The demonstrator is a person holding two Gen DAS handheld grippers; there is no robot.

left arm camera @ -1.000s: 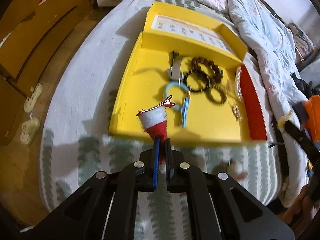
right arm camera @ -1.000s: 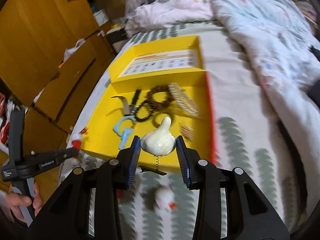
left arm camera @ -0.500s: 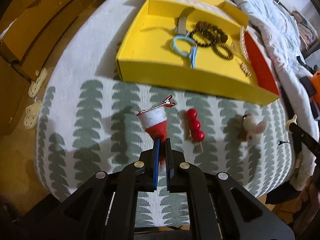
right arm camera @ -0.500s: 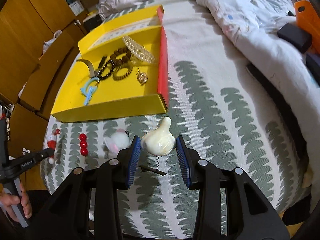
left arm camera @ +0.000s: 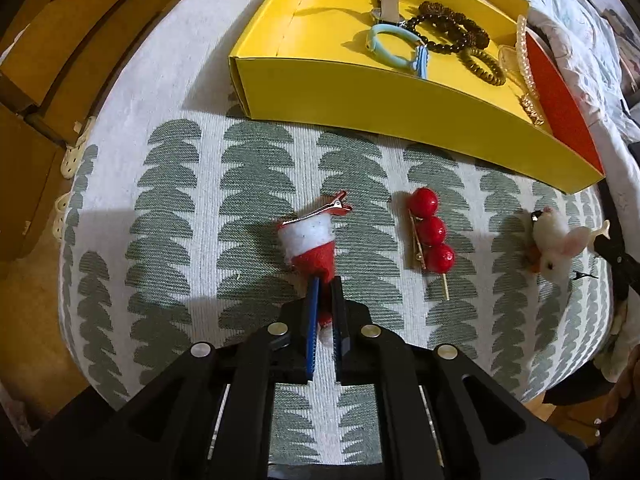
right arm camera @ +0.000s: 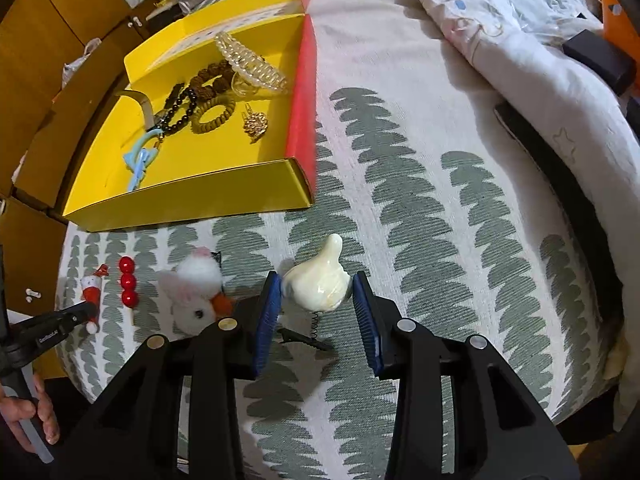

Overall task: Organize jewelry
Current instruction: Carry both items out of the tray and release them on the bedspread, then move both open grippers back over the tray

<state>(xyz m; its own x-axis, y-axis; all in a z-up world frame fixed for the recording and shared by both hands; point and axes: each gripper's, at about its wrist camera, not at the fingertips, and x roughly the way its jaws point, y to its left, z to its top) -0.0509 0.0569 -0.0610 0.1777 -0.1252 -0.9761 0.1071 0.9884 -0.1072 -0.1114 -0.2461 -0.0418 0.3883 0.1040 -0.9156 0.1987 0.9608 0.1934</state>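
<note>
Two hair clips are held above the leaf-patterned bedspread (left arm camera: 248, 184), one in each gripper. The left gripper (left arm camera: 325, 284) is clenched almost fully on the narrow red end of a Santa-hat clip (left arm camera: 310, 238); the hat's long axis runs away from the fingers, its white brim farthest out and its metal clip jaw pointing toward the yellow box (left arm camera: 360, 92). The right gripper (right arm camera: 316, 280) stands partly open, its blue pads pressed against both sides of a cream duck clip (right arm camera: 318, 284); the duck's neck and head point up and away from the fingers, toward the box (right arm camera: 192, 196), and a small spring and dark clip hang beneath its body. On the bedspread between the two grippers lie a clip of three red balls (left arm camera: 430, 236), its row running toward the box, and a fluffy white rabbit clip (left arm camera: 556, 246). The box sits just beyond them, holding bracelets (left arm camera: 452, 32), a blue hair tie (left arm camera: 394, 46) and a clear claw clip (right arm camera: 250, 60).
</note>
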